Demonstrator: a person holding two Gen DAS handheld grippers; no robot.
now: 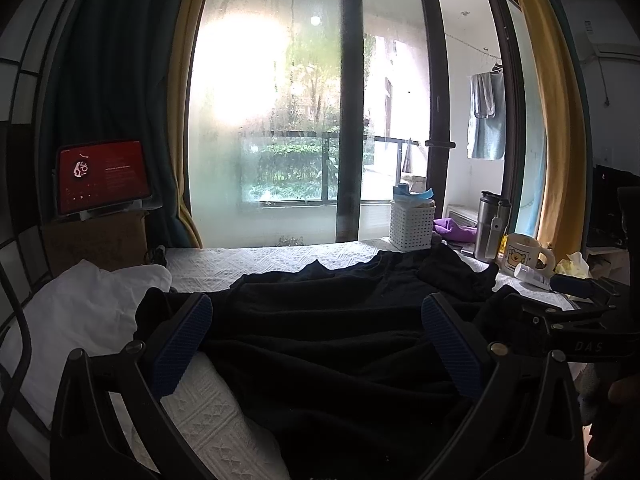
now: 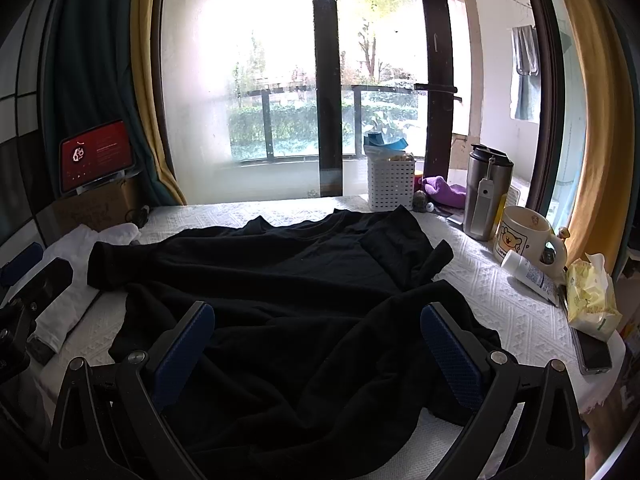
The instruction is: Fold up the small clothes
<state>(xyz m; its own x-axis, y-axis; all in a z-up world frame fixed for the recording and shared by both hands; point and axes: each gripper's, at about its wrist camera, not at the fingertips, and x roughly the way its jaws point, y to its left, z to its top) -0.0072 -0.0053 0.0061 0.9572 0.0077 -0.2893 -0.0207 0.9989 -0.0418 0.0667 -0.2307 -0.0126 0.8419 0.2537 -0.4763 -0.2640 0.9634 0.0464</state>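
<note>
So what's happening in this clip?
A person holds two grippers over a black garment lying crumpled on a white-covered table. Left gripper and right gripper are both open, fingers wide above the cloth's near edge, gripping nothing. No fold shows yet. A white cloth lies to the left; a mug and flask stand on the right.

Garment (image 2: 280,300) spread on worktop (image 2: 500,304) ahead of right gripper (image 2: 316,344); basket (image 2: 391,184) beyond, mug (image 2: 524,236) right.
</note>
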